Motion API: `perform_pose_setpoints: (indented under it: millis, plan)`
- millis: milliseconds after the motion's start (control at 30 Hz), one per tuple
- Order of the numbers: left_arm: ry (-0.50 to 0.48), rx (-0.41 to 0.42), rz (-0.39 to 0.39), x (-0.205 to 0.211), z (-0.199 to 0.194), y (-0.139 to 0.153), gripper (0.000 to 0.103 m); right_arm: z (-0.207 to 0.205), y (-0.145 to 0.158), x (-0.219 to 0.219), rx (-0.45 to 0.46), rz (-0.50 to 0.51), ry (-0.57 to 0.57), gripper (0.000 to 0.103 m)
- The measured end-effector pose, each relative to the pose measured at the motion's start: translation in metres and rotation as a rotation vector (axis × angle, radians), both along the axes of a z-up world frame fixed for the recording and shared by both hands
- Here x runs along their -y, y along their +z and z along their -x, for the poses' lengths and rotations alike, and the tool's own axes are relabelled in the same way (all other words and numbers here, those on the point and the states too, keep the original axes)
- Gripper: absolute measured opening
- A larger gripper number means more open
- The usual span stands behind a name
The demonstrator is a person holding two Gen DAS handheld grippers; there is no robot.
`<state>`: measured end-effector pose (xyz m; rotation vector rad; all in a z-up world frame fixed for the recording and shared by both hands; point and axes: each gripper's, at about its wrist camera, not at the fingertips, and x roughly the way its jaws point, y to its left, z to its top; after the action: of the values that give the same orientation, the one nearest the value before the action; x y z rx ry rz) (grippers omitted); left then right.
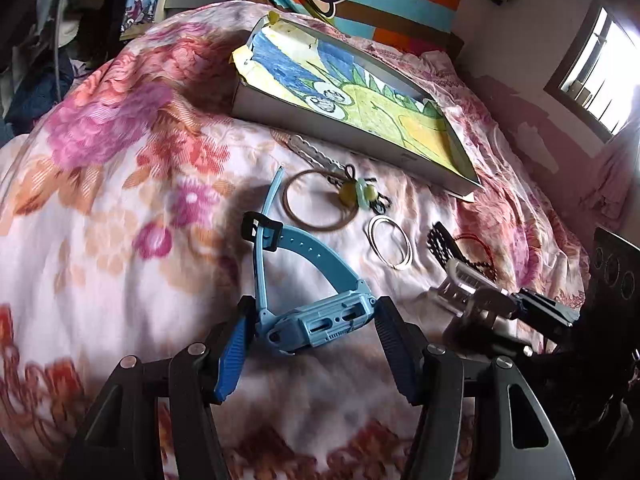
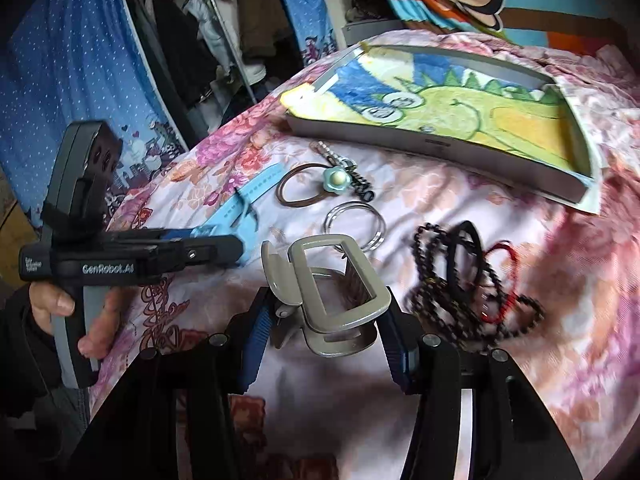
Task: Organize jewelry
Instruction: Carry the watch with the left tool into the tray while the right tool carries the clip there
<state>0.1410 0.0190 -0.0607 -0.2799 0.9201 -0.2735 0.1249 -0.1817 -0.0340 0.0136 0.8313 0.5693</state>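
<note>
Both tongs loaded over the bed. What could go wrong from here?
1. The left tongs hold the blue watch by its case only; the looped strap sticks out ahead and might snag the brown ring.
2. The right tongs grip the grey hair claw by its edges, so it may twist loose.
3. The tray sits on rumpled bedding; drops could miss or tip it.

Blue watch [image 1: 316,324], grey clip [image 2: 336,288], both gripped
</note>
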Motion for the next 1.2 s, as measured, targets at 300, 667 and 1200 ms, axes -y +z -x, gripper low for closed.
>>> perform_pose_setpoints:
  millis: [300, 667, 1200]
  plan:
    - [0.014, 0.134, -0.019, 0.008, 0.017, 0.013, 0.058, 0.003, 0.008, 0.015, 0.073, -0.038, -0.084, 0.047]
    - [0.068, 0.253, 0.068, 0.004, -0.007, 0.038, 0.058, -0.028, 0.027, 0.031, 0.149, -0.029, -0.158, 0.047]
    - [0.057, 0.298, -0.050, 0.026, -0.136, 0.056, 0.058, -0.164, 0.024, 0.019, 0.187, -0.055, -0.281, 0.045]
